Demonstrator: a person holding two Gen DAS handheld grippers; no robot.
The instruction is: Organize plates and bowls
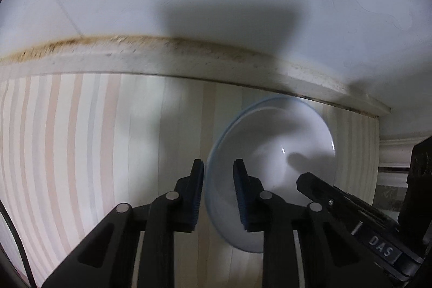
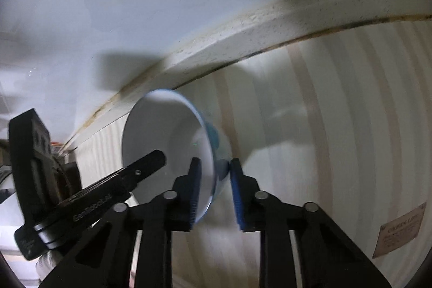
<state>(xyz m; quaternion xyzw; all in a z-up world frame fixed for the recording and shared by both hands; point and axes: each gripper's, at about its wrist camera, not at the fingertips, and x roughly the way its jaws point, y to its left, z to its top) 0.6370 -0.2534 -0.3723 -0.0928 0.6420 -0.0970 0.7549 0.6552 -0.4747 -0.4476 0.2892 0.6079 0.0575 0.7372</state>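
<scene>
From the left wrist view, the left gripper [image 1: 218, 190] has its jaws spread astride the rim of a white bowl [image 1: 272, 153] with a pale blue edge, held up in the air before striped wallpaper [image 1: 67, 142] and a stained ceiling moulding [image 1: 162, 56]; the pads look near the rim, though I cannot tell that they pinch it. In the right wrist view, the right gripper [image 2: 214, 190] straddles the opposite rim the same way. No plates, stack or surface show, so the sorting seems midway, this bowl yet to be placed.
</scene>
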